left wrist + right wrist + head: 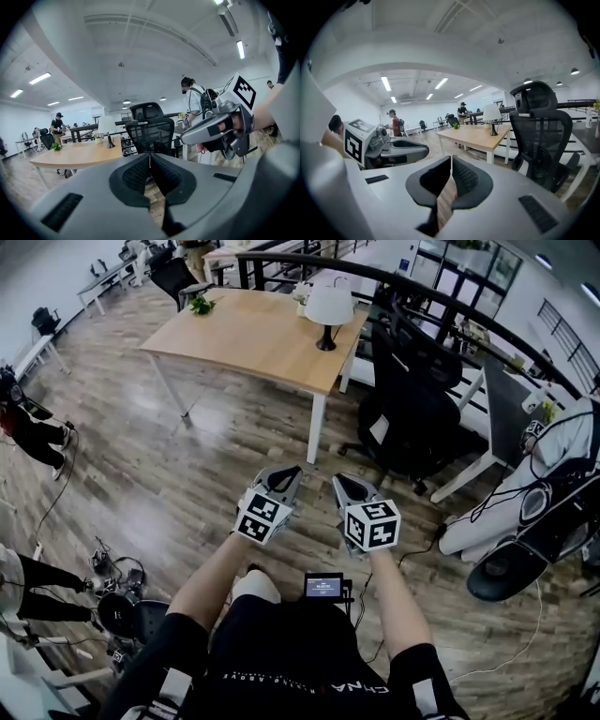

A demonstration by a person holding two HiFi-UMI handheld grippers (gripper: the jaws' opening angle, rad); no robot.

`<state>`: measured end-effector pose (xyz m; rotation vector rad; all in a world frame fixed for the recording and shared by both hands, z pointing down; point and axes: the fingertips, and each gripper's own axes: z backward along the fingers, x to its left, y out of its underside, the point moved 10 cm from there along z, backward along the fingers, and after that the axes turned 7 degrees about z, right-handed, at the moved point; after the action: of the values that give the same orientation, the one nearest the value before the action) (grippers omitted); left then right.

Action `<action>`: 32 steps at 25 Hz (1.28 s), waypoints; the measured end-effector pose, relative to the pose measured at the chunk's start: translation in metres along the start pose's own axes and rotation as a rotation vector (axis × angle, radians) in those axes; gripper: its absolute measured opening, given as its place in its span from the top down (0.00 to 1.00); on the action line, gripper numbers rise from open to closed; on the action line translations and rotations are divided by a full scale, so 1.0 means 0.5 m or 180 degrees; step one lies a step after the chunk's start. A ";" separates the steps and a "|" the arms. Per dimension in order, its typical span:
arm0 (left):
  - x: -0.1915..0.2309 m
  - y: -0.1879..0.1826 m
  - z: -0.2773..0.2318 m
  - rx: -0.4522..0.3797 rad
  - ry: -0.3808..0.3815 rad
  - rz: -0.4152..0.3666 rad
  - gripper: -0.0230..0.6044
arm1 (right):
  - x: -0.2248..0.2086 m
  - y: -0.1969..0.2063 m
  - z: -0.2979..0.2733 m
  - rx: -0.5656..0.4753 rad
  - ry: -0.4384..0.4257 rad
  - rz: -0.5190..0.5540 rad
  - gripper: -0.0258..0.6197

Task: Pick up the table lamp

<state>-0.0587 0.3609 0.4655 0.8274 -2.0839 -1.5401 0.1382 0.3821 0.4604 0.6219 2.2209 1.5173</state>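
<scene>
The table lamp [328, 308], white shade on a black stem and base, stands at the far right corner of a wooden table [253, 338]. It appears small in the left gripper view [108, 129] and in the right gripper view [491, 116]. My left gripper [292, 472] and right gripper [339, 481] are held side by side in front of me over the floor, well short of the table. Both are shut with nothing between the jaws.
A black office chair [412, 390] stands right of the table, between me and further desks. A small potted plant [202, 305] sits on the table's far left. People stand around the room's edges. Cables and gear lie on the wooden floor at left.
</scene>
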 end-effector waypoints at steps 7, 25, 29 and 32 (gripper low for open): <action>0.084 0.029 -0.087 0.0067 0.0100 0.0099 0.93 | -0.055 -0.004 -0.098 0.0092 0.0051 -0.0051 0.91; 0.493 -0.022 -0.327 0.0107 0.0581 -0.0444 0.93 | -0.150 -0.178 -0.507 0.0141 0.0220 -0.0263 0.91; 0.535 -0.029 -0.360 0.0051 0.0725 -0.0359 0.93 | -0.154 -0.190 -0.559 0.0227 0.0315 -0.0163 0.91; 0.561 -0.034 -0.387 0.0034 0.0776 -0.0238 0.93 | -0.174 -0.205 -0.584 0.0259 0.0409 -0.0090 0.91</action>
<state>-0.1371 0.0307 0.5029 1.0512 -1.9058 -1.3882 0.0384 0.0766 0.4706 0.5279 2.3875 1.4978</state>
